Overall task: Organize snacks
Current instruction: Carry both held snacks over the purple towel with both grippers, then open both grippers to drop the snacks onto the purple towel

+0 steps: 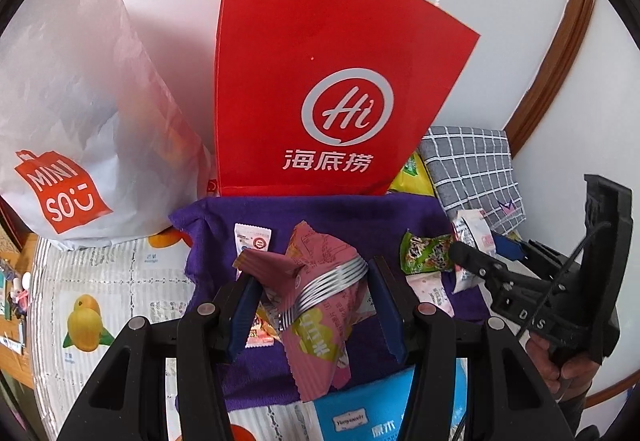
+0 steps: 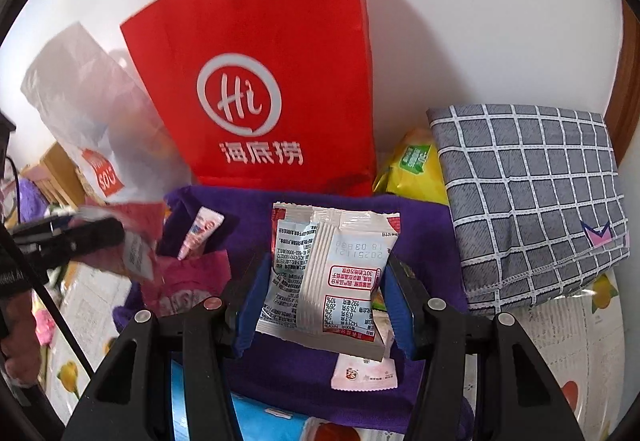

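Observation:
My left gripper (image 1: 312,307) is shut on a pink snack packet (image 1: 316,297) with silver stripes, held above a purple cloth (image 1: 320,213). My right gripper (image 2: 324,301) is shut on a white and red snack packet (image 2: 328,273) over the same cloth (image 2: 416,217). The right gripper (image 1: 480,261) also shows at the right of the left wrist view, with its packet (image 1: 474,229). A red paper bag (image 1: 320,81) stands behind the cloth; it also shows in the right wrist view (image 2: 272,61). Loose packets lie on the cloth: a green one (image 1: 426,253), small white ones (image 1: 252,239) (image 2: 364,373).
A white Miniso bag (image 1: 80,113) stands left of the red bag. A folded grey checked cloth (image 2: 528,201) lies at the right, a yellow snack bag (image 2: 416,169) beside it. A blue pack (image 1: 360,409) lies near the front. A fruit-print table cover (image 1: 112,289) is underneath.

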Demonstrator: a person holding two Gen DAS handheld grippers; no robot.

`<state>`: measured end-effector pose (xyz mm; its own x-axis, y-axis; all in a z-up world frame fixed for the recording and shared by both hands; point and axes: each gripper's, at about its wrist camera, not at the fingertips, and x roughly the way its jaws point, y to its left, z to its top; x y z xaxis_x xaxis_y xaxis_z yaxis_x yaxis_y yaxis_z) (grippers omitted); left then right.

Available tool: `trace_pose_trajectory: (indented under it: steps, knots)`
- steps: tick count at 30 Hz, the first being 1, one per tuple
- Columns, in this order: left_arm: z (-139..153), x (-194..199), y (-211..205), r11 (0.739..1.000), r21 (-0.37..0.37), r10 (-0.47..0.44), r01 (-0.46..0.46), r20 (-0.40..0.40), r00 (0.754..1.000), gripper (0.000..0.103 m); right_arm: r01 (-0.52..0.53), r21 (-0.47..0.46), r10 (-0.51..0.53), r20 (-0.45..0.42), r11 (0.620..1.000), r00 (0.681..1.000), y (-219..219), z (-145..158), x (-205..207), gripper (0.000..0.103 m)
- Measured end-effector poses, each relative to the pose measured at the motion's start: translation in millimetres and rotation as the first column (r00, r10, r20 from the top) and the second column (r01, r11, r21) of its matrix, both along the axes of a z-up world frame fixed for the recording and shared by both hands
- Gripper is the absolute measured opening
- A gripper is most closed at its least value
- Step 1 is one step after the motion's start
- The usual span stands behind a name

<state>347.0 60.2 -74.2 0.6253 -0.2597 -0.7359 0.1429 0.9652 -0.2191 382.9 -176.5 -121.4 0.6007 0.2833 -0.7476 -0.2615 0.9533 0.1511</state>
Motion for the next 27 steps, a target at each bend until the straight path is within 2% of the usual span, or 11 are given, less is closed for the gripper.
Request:
trace_pose_trajectory:
  steps: [9,16,27]
  knots:
    - [-15,20,2,1.0,-0.011,-0.002,0.002,-0.031,1.0,0.051,-0.002,-0.016,0.001,-0.052,1.0,0.999,-2,-21,12,0.055]
    - [-33,33,4,1.0,-0.016,0.003,-0.004,-0.071,0.997,0.051,-0.046,-0.036,0.042,-0.096,0.998,0.994,8,-38,15,0.055]
    - [-47,43,2,1.0,-0.027,-0.002,0.0,-0.09,0.996,0.051,-0.083,-0.071,0.072,-0.147,0.994,0.986,20,-60,19,0.055]
